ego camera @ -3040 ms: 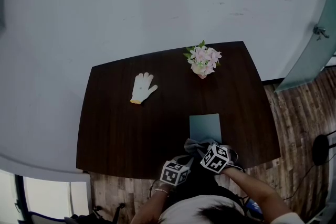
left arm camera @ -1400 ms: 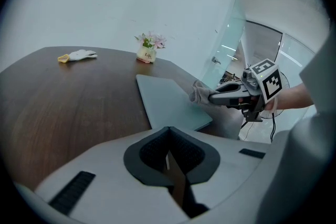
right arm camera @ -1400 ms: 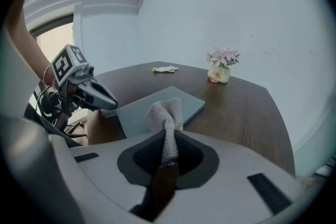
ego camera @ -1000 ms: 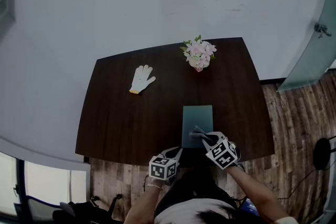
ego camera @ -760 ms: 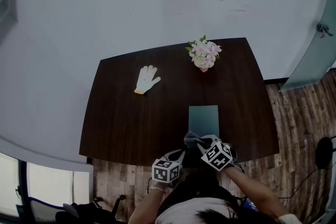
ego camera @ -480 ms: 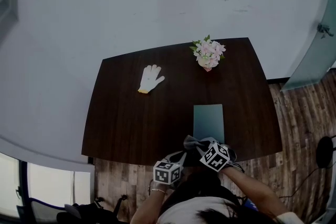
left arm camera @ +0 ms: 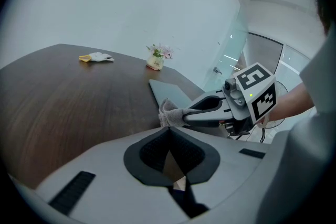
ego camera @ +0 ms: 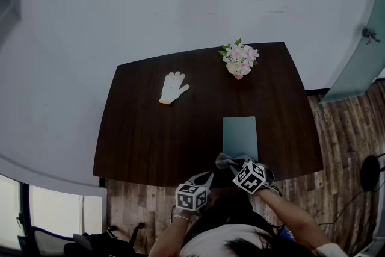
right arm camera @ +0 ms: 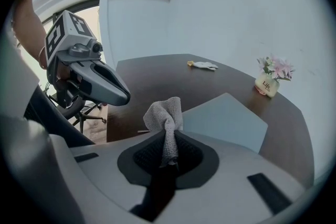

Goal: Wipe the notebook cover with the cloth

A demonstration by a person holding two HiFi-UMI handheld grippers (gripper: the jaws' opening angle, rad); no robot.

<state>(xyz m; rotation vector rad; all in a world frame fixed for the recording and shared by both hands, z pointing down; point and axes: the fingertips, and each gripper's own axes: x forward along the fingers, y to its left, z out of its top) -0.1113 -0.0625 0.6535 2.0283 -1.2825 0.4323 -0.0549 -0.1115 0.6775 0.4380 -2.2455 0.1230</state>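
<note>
Clamping the grey cloth (right arm camera: 164, 115) between its closed jaws, the right claw (right arm camera: 167, 136) held the fabric by its lower end, with the bunched upper part standing up beyond the jaw tips. In the head view the right claw (ego camera: 231, 161) sat at the near edge of the counter (ego camera: 150, 135), and the cloth (ego camera: 224, 159) lay at the near short end of the notebook (ego camera: 240, 134); whether the fabric touched the cover could not be determined. The notebook (right arm camera: 226, 119) lay flat and closed on the dark wood counter, its plain grey-blue cover facing up and its long side running away from the person. The left claw (left arm camera: 169, 131) had its jaws together with nothing between them, and it was positioned just left of the right claw, past the near counter edge, in the head view (ego camera: 204, 177). From the left gripper view the cloth (left arm camera: 169, 113) showed at the near corner of the notebook (left arm camera: 167, 93). Farther out, a white glove (ego camera: 174, 87) lay on the far left part of the counter, well apart from the notebook. A small flower pot (ego camera: 239, 59) with pink blooms stood upright at the far edge. Wooden floor (ego camera: 337, 123) showed to the right of the counter.
</note>
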